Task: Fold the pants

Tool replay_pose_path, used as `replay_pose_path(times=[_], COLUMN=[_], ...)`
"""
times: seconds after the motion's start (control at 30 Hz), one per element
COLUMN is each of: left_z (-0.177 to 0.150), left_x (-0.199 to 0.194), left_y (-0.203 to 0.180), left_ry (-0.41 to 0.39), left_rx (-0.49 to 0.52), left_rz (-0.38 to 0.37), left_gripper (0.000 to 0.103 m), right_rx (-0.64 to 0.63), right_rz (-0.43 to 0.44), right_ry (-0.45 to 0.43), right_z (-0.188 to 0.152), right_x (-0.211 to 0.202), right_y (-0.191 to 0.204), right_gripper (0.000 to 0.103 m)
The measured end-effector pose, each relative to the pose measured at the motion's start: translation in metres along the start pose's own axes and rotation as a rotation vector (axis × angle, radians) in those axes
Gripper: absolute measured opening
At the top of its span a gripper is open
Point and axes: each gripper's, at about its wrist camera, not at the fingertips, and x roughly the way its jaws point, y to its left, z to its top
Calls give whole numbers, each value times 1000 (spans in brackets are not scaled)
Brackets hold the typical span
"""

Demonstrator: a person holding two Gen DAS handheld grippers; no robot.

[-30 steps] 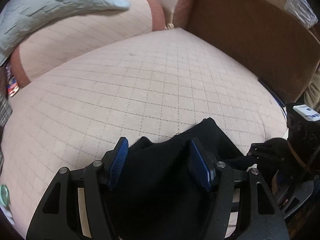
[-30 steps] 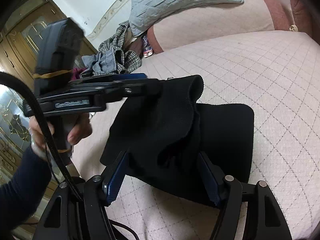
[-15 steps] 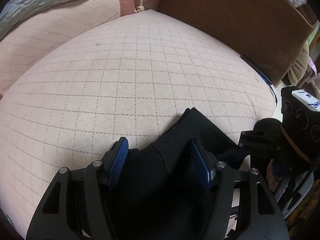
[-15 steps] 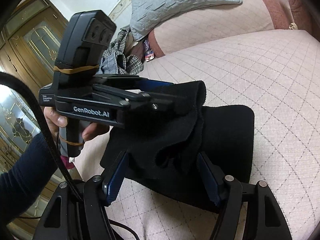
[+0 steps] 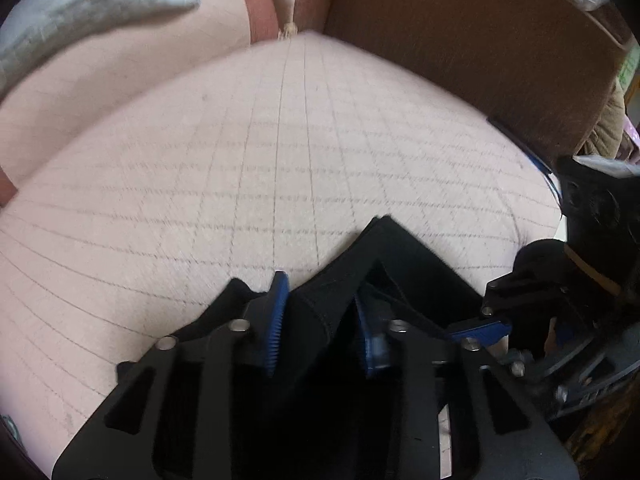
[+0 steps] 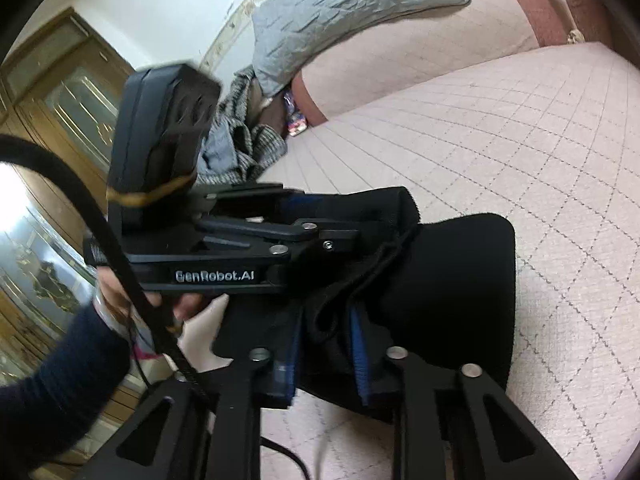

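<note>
Both grippers pinching the pants edge

Left hand-held gripper [image 5: 320, 316] and right hand-held gripper [image 6: 326, 352] have just closed, each clamped on the black pants [image 6: 448, 280] lying on the bed [image 6: 520, 140]; lift both evenly so the fold lands square.

The left wrist view is smeared by motion blur, so the quilted stitching of the pink bed cover [image 5: 248, 168] reads as soft streaks. The black pants [image 6: 448, 280] run under both grippers and off the lower edge, hiding their full shape. The person's hand [image 6: 120, 300] is mostly hidden behind a black cable [image 6: 100, 216].
</note>
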Motion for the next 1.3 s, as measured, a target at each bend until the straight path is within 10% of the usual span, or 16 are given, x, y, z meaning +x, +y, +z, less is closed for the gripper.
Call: replay_pose_path(times=[0.4, 0.9, 1.03, 1.3], left_z=[26, 30, 34, 25], left_x=[-55, 38, 18, -37], left_y=[-25, -48, -38, -11], left_ry=[-194, -24, -52, -183], left_rx=[-12, -106, -149, -255], left_rz=[4, 5, 19, -10], left_gripper=[22, 23, 37, 51], right_rx=[-83, 59, 151, 69], right_rz=[25, -184, -174, -227], right_ry=[-106, 32, 25, -24], right_z=[18, -13, -7, 0], right_x=[-64, -55, -63, -84], right_y=[27, -29, -40, -26], right_gripper=[13, 14, 31, 32])
